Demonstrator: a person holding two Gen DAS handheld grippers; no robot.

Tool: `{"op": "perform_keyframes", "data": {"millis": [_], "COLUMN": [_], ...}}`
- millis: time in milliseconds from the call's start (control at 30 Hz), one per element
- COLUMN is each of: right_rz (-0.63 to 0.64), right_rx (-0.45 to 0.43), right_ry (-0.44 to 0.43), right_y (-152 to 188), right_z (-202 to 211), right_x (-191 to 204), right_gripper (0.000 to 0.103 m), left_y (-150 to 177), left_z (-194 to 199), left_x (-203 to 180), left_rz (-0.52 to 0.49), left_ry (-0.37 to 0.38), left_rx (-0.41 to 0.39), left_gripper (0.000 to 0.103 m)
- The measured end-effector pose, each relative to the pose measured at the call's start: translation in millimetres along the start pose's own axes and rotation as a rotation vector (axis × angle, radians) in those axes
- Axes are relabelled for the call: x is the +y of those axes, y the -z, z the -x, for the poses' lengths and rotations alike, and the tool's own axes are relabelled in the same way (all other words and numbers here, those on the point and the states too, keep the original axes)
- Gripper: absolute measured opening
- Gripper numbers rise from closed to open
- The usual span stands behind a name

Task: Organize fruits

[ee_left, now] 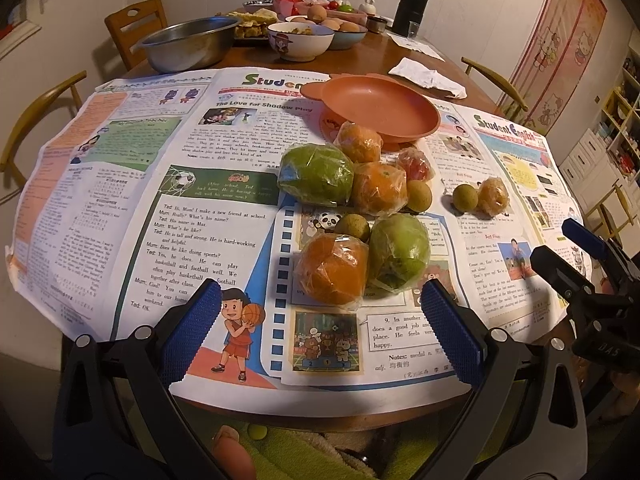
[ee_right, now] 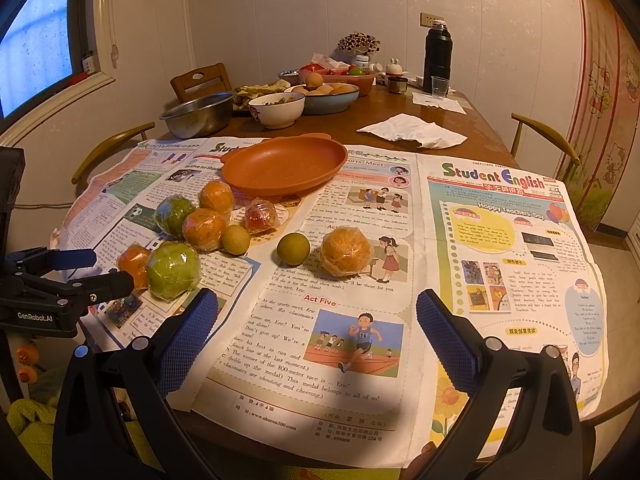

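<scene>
Nearest the cameras, both hand-held grippers hang over the near edge of the tabletop (ee_right: 400, 120), each spread wide and holding nothing: the left hand-held gripper (ee_left: 320, 332) points at the fruit cluster, the right hand-held gripper (ee_right: 318, 338) at bare newspaper (ee_right: 352, 360).

Just beyond the left one lie a wrapped orange (ee_left: 331, 270) and a wrapped green fruit (ee_left: 398, 252), touching, with a small brown fruit (ee_left: 352, 227) tucked behind them. Further on sit a second green fruit (ee_left: 316, 174), two more oranges (ee_left: 378, 188) (ee_left: 360, 140), a red fruit (ee_left: 416, 164) and another small brown fruit (ee_left: 418, 196), all crowded together. Off to the right, apart from the cluster, a lone brown fruit (ee_right: 293, 249) lies just beside a peeled orange (ee_right: 346, 251). Behind everything the plate (ee_right: 284, 166) stands empty, so no sorting looks done yet.

The risks, as I judge them: the film wrapping looks slick and loose, so pads may grab plastic rather than fruit and let it slip out. The fruits are round and packed close; closing on one could nudge a neighbour and set it rolling toward the tabletop edge. The newspaper may slide or bunch under a push. The peeled orange looks soft and could squash under a firm squeeze. The plate is shallow, so a dropped fruit might roll back out.
</scene>
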State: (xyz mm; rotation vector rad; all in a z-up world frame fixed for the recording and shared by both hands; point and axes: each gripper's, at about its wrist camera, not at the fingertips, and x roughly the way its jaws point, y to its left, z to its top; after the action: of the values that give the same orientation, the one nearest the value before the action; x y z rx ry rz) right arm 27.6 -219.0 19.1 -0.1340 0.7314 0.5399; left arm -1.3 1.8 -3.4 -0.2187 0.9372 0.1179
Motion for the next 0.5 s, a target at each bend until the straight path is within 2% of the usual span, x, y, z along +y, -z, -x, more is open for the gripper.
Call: {"op": "perform_keyframes", "data": {"millis": [267, 500], "right_rz": [0.012, 0.037], "right_rx": [0.005, 0.021], "right_ry": [-0.015, -0.044], "right_y": [-2, -4], "right_z": [-1, -9], "right_x": [5, 14], "right_gripper": [0.099, 0.099], "left_y": [1, -1], "left_z": [-5, -10], "left_x": [11, 15], "left_rz": [-0.007, -0.025], "left_ry": [-0.027, 0.022], "left_rx": [0.017, 0.008], "left_gripper": [0.094, 0.094]}}
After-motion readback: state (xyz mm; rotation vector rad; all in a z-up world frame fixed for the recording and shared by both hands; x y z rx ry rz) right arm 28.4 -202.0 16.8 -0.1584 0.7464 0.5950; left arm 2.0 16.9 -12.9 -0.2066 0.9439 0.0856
